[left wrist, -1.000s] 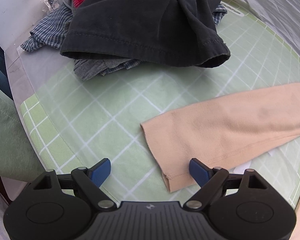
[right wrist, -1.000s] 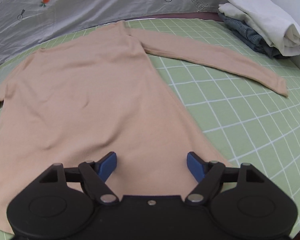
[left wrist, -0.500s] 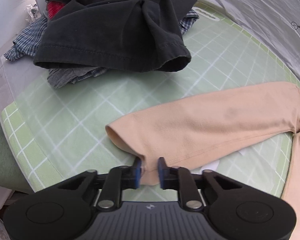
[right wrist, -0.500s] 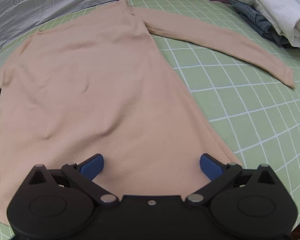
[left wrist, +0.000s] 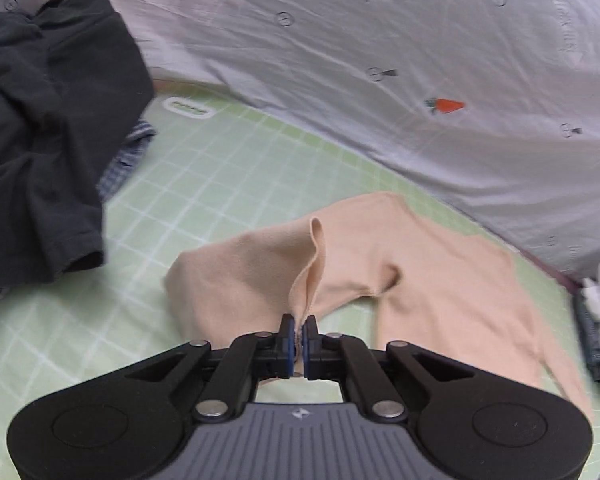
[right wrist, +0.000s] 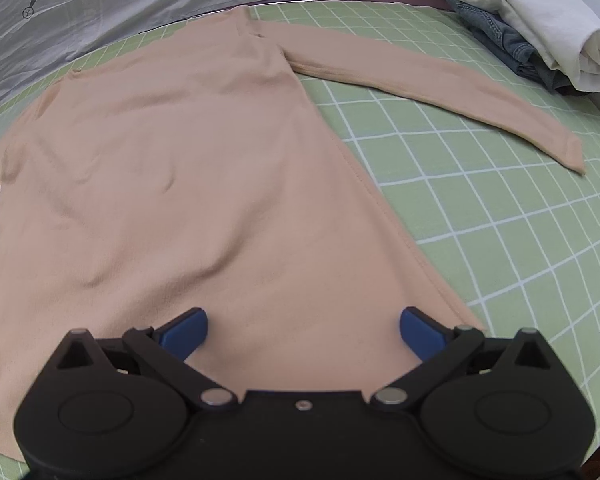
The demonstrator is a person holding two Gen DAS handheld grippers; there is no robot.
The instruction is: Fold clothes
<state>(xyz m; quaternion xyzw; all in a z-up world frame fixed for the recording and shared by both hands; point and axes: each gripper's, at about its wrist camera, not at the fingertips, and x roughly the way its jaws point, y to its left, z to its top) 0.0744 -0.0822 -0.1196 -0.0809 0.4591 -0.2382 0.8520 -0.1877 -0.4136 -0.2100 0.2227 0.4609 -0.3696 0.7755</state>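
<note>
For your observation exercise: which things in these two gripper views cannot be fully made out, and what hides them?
- Left wrist view: the sleeve cuff, pinched inside the shut left gripper.
- Left wrist view: the checked cloth, mostly under the black garment.
- Right wrist view: the shirt hem, behind the open right gripper.

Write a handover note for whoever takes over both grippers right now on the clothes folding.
Left gripper: jaws shut on the left sleeve cuff of the peach top, lifted off the green mat.
Right gripper: open, hovering over the hem, holding nothing.
Top lies flat; right sleeve stretched out. Folded stack far right, dark pile on the left.
Done: cuff gripped. Left: fold both sleeves in, then the body.
</note>
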